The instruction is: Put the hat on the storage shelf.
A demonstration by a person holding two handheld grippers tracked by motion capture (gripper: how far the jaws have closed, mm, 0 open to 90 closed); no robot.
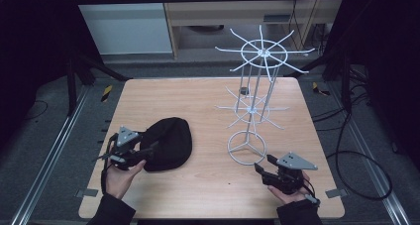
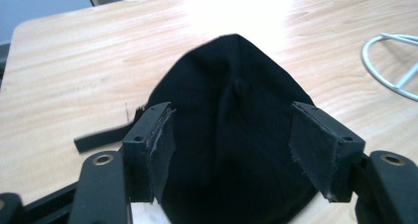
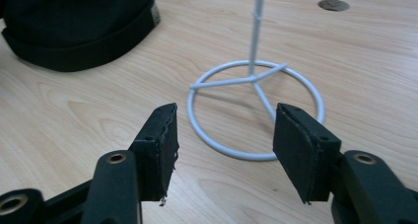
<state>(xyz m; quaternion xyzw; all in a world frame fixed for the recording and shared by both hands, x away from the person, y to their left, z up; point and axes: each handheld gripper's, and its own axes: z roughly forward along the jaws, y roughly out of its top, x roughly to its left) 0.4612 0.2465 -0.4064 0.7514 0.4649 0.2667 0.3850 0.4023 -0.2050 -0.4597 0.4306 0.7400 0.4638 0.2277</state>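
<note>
A black knit hat lies flat on the left half of the wooden table. My left gripper is at its near-left edge, pointing into it. In the left gripper view the jaws stand wide open; the hat shows in the gap, and neither pad presses on it. A white wire display rack with two tiers of spokes stands right of centre on a ring base. My right gripper is open and empty just short of that ring. The hat's cuff shows at top left of the right gripper view.
A small dark round disc sits in the tabletop behind the rack. Metal rails run along both sides of the table, and cables lie on the floor at the right. Bare wood stretches between the hat and the rack base.
</note>
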